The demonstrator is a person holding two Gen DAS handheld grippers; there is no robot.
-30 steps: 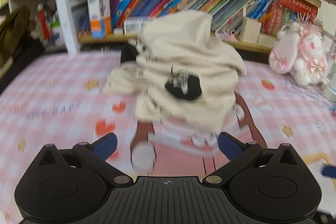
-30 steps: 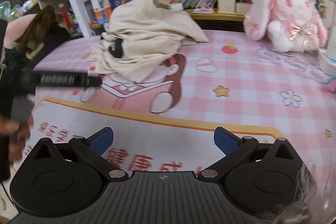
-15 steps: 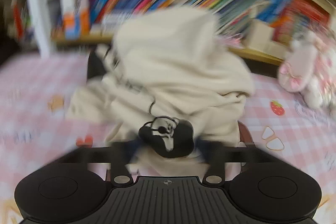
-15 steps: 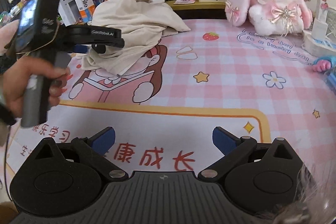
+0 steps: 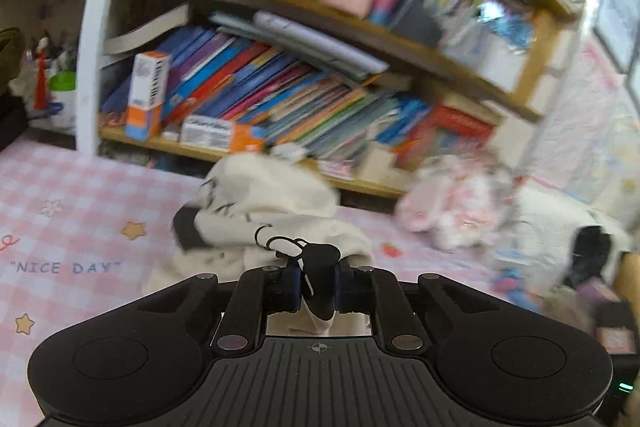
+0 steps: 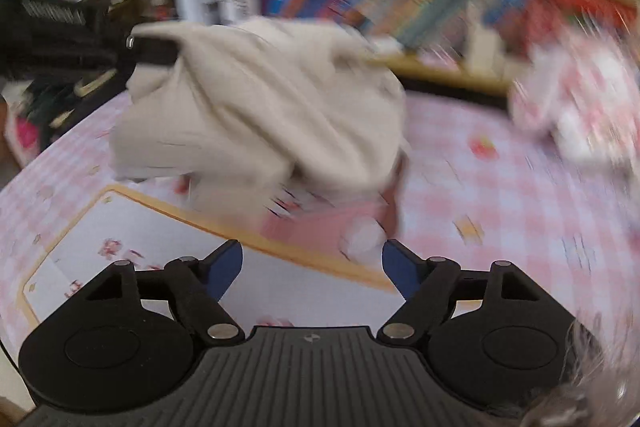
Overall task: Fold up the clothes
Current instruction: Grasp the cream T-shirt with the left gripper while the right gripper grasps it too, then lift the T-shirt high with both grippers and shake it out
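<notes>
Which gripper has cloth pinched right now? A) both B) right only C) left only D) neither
C: the left gripper is closed on a dark patch of the cream garment, while the right gripper has its fingers spread wide with only the pink mat showing between them.
</notes>
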